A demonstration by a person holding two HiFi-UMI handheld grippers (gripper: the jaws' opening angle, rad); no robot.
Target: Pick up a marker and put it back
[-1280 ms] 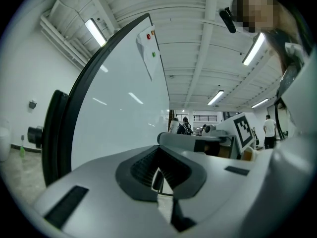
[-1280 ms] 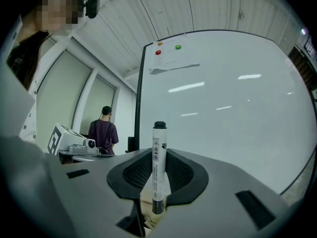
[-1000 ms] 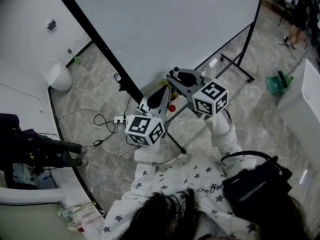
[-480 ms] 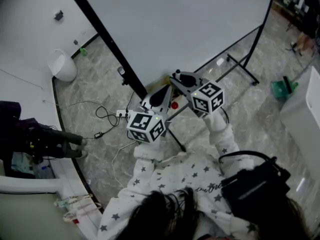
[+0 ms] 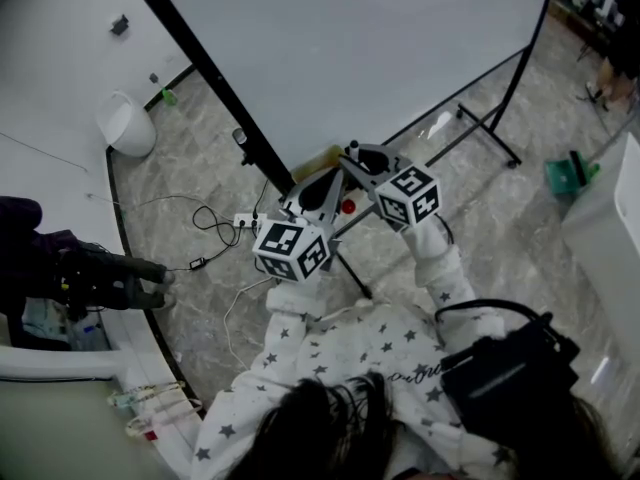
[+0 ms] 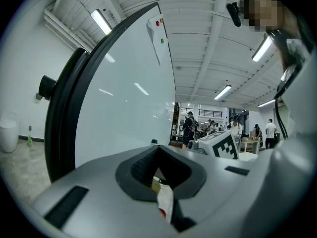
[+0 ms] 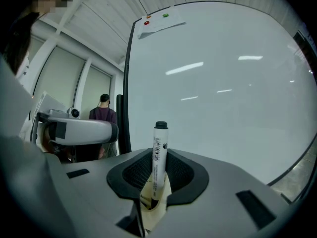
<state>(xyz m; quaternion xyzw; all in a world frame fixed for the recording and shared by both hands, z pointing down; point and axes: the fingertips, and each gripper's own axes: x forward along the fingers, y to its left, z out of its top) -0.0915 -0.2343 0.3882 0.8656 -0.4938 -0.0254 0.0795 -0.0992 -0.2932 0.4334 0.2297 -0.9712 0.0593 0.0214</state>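
A white marker (image 7: 159,155) with a black cap stands upright between the jaws of my right gripper (image 7: 157,171), which is shut on its barrel. In the head view the right gripper (image 5: 352,154) is held up close to the lower edge of the whiteboard (image 5: 350,38); the marker is too small to make out there. My left gripper (image 5: 322,182) sits just left of it, also pointing at the board. In the left gripper view its jaws (image 6: 161,171) stand closed with nothing between them but a scrap of tape. The whiteboard (image 7: 223,93) fills the right gripper view.
The board's black frame (image 5: 200,63) and stand legs (image 5: 480,128) run across the marble floor. A small red round thing (image 5: 347,206) lies by the board's ledge. Cables and a power strip (image 5: 243,222) lie at left, beside a white bin (image 5: 125,125). A green dustpan (image 5: 566,173) stands at right.
Both grippers have shifted only slightly against the board. The right gripper has kept its hold on the marker.
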